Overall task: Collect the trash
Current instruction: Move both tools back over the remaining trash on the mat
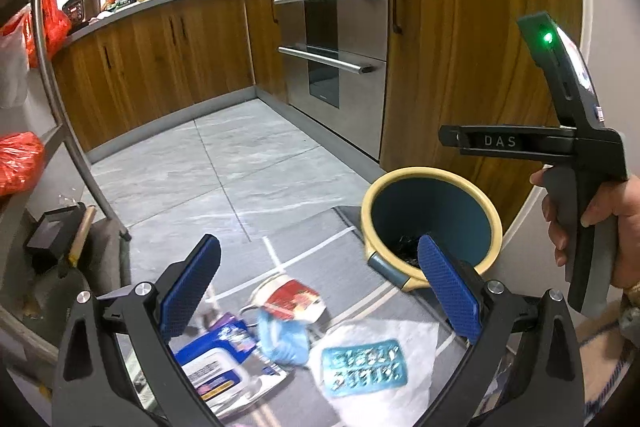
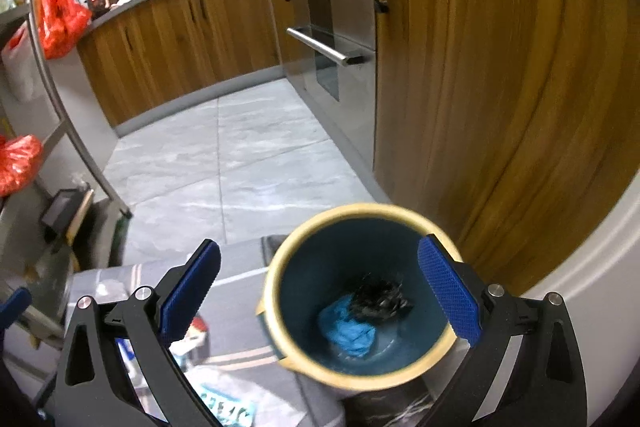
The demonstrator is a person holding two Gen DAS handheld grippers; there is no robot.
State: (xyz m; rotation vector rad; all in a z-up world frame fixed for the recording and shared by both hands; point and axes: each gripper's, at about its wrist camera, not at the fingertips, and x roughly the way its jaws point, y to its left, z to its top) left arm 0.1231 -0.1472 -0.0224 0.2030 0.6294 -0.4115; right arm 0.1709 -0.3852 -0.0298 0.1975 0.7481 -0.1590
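A blue bin with a cream rim [image 1: 431, 223] [image 2: 360, 291] stands on a grey floor mat by the wooden cabinet. Inside it lie a crumpled blue piece [image 2: 350, 331] and a black crumpled piece [image 2: 380, 297]. My right gripper [image 2: 320, 291] is open and empty above the bin's mouth; it also shows in the left wrist view [image 1: 560, 147]. My left gripper [image 1: 320, 287] is open and empty above trash on the mat: a red and white cup [image 1: 290, 301], a blue crumpled piece [image 1: 282, 341], a blue and white package [image 1: 218, 367] and a white bag with teal print [image 1: 368, 367].
Wooden cabinets [image 1: 160, 59] and a steel oven [image 1: 336, 39] line the grey tiled floor [image 1: 224, 163]. A metal rack leg [image 1: 68, 131] with red bags [image 1: 20, 163] stands at the left, with a dark box [image 1: 52, 231] at its foot.
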